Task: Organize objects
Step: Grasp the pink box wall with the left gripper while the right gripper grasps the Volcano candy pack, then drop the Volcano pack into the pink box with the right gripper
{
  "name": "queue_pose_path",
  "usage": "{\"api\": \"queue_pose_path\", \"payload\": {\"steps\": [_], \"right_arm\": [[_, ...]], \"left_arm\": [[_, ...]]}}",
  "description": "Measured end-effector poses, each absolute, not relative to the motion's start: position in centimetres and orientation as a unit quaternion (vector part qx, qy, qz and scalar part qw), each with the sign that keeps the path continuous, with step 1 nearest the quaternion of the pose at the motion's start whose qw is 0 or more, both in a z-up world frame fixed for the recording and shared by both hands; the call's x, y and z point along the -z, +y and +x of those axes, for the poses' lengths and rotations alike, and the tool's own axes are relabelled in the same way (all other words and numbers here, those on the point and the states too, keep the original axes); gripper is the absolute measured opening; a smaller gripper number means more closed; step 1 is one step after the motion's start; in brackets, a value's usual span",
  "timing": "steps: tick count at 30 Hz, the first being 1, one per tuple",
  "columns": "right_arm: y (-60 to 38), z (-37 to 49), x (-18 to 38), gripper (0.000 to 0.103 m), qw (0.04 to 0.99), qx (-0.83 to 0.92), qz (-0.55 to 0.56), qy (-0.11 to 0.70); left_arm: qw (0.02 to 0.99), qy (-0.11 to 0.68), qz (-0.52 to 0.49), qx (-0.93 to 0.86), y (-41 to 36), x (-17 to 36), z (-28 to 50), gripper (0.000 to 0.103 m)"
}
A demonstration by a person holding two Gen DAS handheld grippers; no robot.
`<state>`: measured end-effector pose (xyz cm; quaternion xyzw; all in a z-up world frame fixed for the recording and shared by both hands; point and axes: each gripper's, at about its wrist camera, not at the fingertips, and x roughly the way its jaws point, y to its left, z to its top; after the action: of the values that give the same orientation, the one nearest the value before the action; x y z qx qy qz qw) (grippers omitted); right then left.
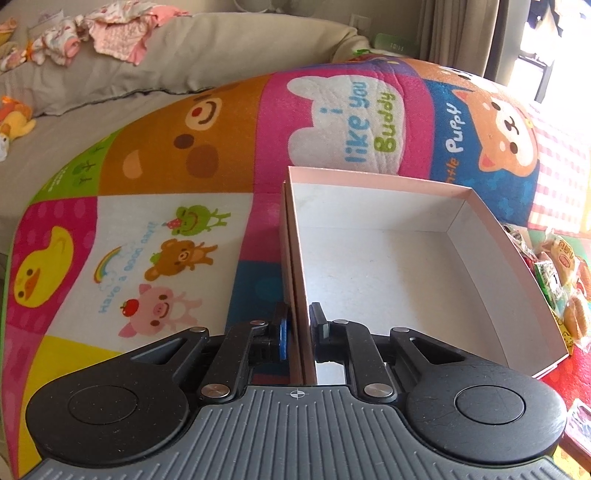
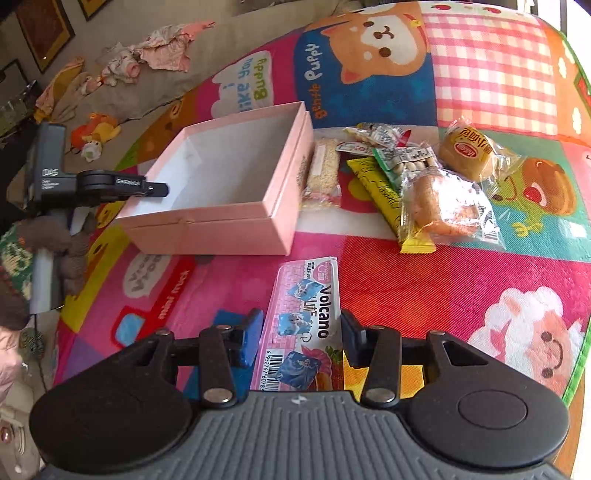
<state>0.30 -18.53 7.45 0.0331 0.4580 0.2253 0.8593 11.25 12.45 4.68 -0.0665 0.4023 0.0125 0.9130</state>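
You have a bright cartoon play mat [image 2: 424, 266] spread over the bed, patched with a puppy panel [image 1: 498, 125], a brown bear face [image 1: 192, 129], a yellow duck [image 1: 40, 273] by its near left edge and a sheep [image 2: 532, 332] near its right edge. Beyond the mat's far edge you see the grey bedsheet [image 1: 92, 110] and a long grey pillow [image 1: 207, 55]. A heap of pink baby clothes [image 1: 107, 33] lies on that pillow. An orange and yellow plush toy [image 2: 94, 131] sits on the sheet just off the mat's far left corner. Dark picture frames [image 2: 40, 29] hang on the wall behind, and curtains [image 1: 454, 29] hang past the far right corner.
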Motion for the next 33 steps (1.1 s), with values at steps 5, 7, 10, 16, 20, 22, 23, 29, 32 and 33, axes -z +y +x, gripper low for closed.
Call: {"api": "queue_pose_path", "payload": {"steps": [5, 7, 10, 16, 20, 22, 23, 29, 32, 33], "right_arm": [[-15.8, 0.3, -12.0, 0.043, 0.862, -0.277, 0.057, 0.421], [-14.2, 1.5, -13.9, 0.043, 0.867, -0.292, 0.065, 0.399], [-11.2, 4.2, -16.4, 0.043, 0.889, -0.294, 0.076, 0.343], [-7.5, 11.0, -17.1, 0.058, 0.895, -0.284, 0.117, 0.325], [-10.3, 12.0, -16.2, 0.058, 0.912, -0.239, 0.103, 0.316], [-12.3, 12.6, -15.1, 0.058, 0.914, -0.214, 0.103, 0.328], [-13.7, 13.1, -14.1, 0.058, 0.913, -0.197, 0.104, 0.341], [-17.8, 16.5, -6.7, 0.049, 0.88, -0.139, 0.136, 0.433], [-18.3, 18.1, -3.8, 0.046, 0.861, -0.129, 0.174, 0.46], [-18.3, 18.6, -3.1, 0.046, 0.858, -0.127, 0.183, 0.462]], "left_arm": [[0.914, 0.4, -0.073, -0.005, 12.4, -4.6, 11.1, 0.014], [0.914, 0.398, -0.079, -0.003, 12.6, -4.5, 11.1, 0.015], [0.913, 0.397, -0.089, -0.002, 12.8, -4.5, 11.1, 0.015], [0.913, 0.396, -0.1, -0.001, 13.1, -4.4, 11.0, 0.016], [0.914, 0.395, -0.096, 0.001, 12.9, -4.4, 11.1, 0.016], [0.914, 0.394, -0.095, 0.001, 12.9, -4.5, 11.0, 0.016], [0.915, 0.393, -0.095, 0.001, 12.9, -4.4, 11.0, 0.016], [0.914, 0.392, -0.1, 0.004, 13.2, -4.4, 11.0, 0.016], [0.914, 0.394, -0.096, 0.004, 13.0, -4.5, 10.9, 0.016], [0.914, 0.395, -0.095, 0.005, 13.0, -4.5, 10.9, 0.017]]}}
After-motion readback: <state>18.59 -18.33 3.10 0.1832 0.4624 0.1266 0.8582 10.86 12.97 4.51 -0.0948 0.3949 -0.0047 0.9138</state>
